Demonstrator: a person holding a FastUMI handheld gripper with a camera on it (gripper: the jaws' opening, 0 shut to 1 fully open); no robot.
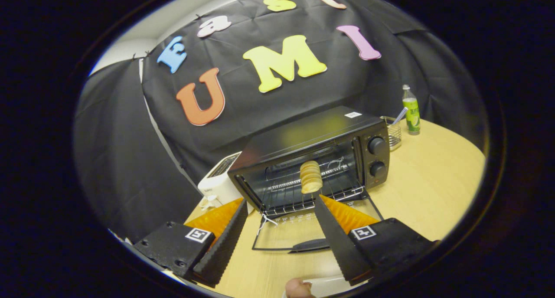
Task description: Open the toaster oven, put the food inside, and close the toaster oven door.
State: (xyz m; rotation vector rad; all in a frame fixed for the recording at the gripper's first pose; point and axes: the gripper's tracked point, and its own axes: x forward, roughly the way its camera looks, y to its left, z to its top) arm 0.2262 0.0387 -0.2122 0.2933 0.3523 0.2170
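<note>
My fingers point(279, 215) are spread wide apart with nothing between them, hanging above the pale wooden worktop point(429, 189) and aimed at the black toaster oven point(312, 155), whose glass door point(303, 233) already lies folded down flat toward me, its dark handle point(310, 245) nearest my fingers. That open door gives me a clear line to the wire rack point(303, 194) inside. The food, a pale, ridged stack of what look like thin round crisps or biscuits point(311, 177), stands just beyond the tip of one finger, at the mouth of the oven over the rack; I cannot tell for sure whether it rests on the rack or leans against something, because the fisheye bends that spot. Since my fingers are parted and not touching the stack, I judge the placing step is at or near its end, and the closing of the door is what is left. For that I would get under the handle and swing the door up without knocking the food. Beside the oven stand a white pop-up toaster point(219, 181), a small wire basket point(393, 135) and a green-labelled plastic bottle point(411, 110), all well apart from my path.
</note>
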